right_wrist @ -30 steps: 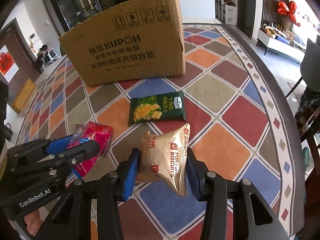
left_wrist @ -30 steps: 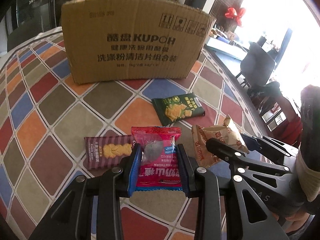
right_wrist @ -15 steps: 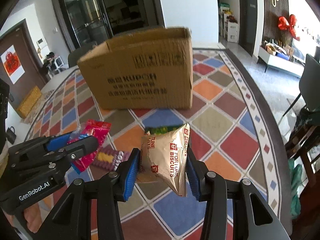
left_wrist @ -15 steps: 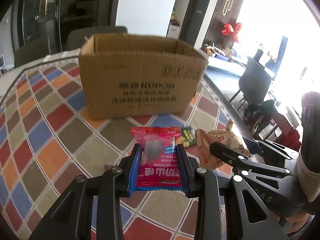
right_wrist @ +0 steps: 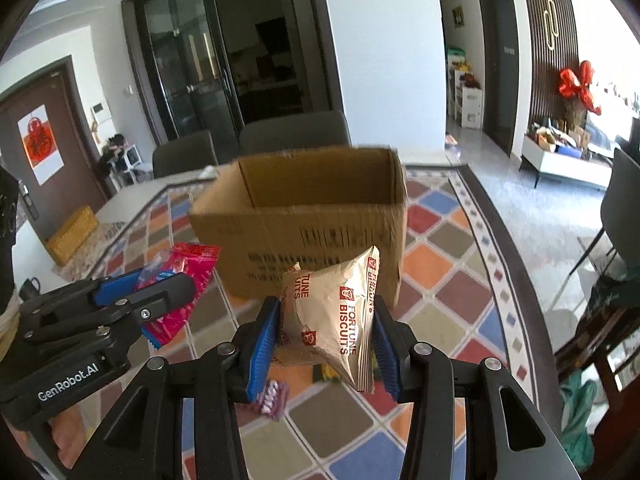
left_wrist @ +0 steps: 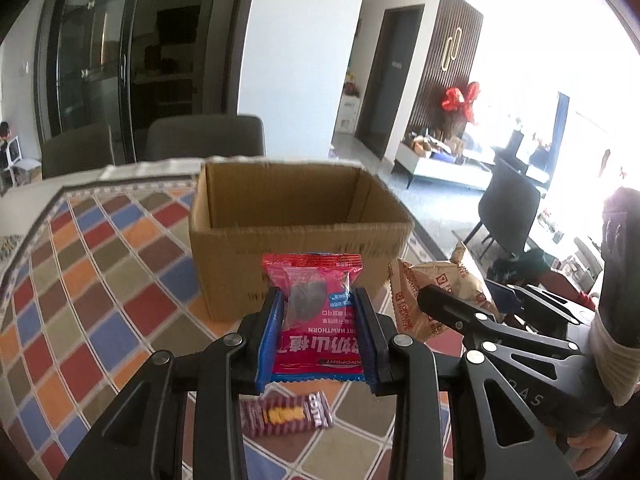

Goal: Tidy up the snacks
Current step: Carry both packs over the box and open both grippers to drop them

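My left gripper (left_wrist: 318,304) is shut on a red hawthorn snack packet (left_wrist: 316,320) and holds it up in the air, short of the open cardboard box (left_wrist: 296,236). My right gripper (right_wrist: 326,316) is shut on a beige Fortune Biscuits bag (right_wrist: 332,316), also raised before the box (right_wrist: 304,224). Each gripper shows in the other's view: the right one with its bag (left_wrist: 436,304), the left one with its red packet (right_wrist: 180,292). The box's opening shows from above; its floor is hidden.
A purple snack packet (left_wrist: 286,414) lies on the colourful diamond-pattern tablecloth (left_wrist: 80,300) below my grippers, seen also in the right wrist view (right_wrist: 272,396). A green packet's edge (right_wrist: 326,372) peeks under the biscuit bag. Grey chairs (left_wrist: 204,140) stand behind the table.
Both grippers have risen with their packets from table level to about the height of the box's rim, so the box's open top now shows. Their grips are unchanged.
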### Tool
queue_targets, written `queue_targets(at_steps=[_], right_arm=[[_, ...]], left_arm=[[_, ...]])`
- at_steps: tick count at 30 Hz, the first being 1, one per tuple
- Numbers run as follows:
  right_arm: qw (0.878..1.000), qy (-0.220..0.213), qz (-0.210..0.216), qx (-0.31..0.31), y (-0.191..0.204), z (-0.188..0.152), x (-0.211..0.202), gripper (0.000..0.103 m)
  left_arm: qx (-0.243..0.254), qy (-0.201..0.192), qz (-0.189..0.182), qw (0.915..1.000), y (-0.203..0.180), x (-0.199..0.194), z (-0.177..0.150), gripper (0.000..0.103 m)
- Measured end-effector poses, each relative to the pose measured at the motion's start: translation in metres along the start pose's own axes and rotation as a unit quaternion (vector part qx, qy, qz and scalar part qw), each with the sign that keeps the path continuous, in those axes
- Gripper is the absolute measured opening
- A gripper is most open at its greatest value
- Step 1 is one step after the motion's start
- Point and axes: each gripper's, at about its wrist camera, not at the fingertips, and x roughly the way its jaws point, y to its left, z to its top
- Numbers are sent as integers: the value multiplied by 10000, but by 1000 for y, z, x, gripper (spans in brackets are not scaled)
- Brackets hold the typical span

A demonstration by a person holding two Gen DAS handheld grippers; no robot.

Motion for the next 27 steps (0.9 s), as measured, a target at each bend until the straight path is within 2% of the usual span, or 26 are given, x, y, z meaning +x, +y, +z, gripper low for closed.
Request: queue_targets(at_steps=[7,12,27], right_arm=[[9991,-400,53,-136,9,32,-11,46],[9984,-517,110,-213,14,52,-10,46],[9973,-594,-77,-430,17,107,18,46]], left_arm=[[62,-328,83,9994,4,-11,25,35],[160,-514,166,9984,7,-11,45,35],[129,-354,320,9988,31,30,92,35]])
